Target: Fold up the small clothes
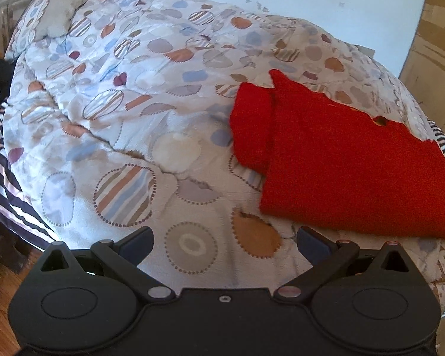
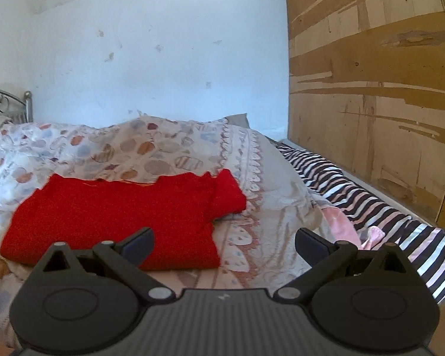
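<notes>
**Grippers empty above a half-folded red garment**

Left wrist view: the left gripper (image 1: 225, 244) hung with its jaws spread wide and nothing between them, over bare quilt (image 1: 127, 112) just beside the near-left corner of the red garment (image 1: 350, 172). The garment lay flat on the quilt as a thick, roughly rectangular slab, with one narrower flap or sleeve sticking out past its far-left edge. Its far edge looked ragged, with a small gap showing the quilt through it.

Right wrist view: the right gripper (image 2: 225, 244) was likewise wide open and empty, above the garment's (image 2: 109, 216) near-right corner. The loose flap lay at the garment's far-right end here, near the quilt's (image 2: 261, 178) scalloped border; a striped sheet (image 2: 356, 190) lay beyond that.

The likely trouble was layering: a pinch at a corner could catch only the top layer and peel the fold open, or bite into the soft, rumpled quilt along with the cloth. The stray flap could also drag out of line.
</notes>
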### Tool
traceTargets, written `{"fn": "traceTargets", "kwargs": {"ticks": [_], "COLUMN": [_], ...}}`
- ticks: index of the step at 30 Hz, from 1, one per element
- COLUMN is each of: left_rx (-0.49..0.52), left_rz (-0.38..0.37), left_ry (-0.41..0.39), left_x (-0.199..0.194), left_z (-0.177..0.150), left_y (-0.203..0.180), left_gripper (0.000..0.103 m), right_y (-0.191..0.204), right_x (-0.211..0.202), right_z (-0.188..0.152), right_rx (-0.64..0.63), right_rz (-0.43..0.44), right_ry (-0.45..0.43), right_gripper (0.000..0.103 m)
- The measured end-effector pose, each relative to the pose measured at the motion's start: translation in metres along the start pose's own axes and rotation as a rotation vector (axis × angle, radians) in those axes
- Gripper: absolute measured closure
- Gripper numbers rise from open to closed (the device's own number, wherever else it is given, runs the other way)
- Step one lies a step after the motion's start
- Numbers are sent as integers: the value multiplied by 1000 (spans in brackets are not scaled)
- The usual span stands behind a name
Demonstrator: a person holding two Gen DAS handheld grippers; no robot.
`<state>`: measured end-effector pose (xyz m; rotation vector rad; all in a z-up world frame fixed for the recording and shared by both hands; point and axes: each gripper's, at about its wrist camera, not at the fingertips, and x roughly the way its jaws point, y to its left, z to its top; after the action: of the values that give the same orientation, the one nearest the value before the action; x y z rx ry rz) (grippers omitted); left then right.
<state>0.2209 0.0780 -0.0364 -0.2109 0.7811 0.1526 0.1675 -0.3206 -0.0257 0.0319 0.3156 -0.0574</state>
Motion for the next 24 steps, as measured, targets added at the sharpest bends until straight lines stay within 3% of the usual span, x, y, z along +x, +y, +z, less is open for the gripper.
{"fn": "traceTargets", "kwargs": {"ticks": [11,16,24], "left_rx": [37,7,-55], "left_rz": [-13,-28,-162], "left_ry": [3,17,-7], "left_x": [4,18,32], "left_z": [1,-1,-10], "left_y": [-16,-12,-13], "left_gripper": [1,1,1], "right_y": [31,47,72], "right_x": [6,23,58], "right_z": [2,-10,3], "right_rx": [-13,-22,-104], "right_rz": [74,130,157], "right_ry": [6,79,52], "right_gripper": [0,0,0]}}
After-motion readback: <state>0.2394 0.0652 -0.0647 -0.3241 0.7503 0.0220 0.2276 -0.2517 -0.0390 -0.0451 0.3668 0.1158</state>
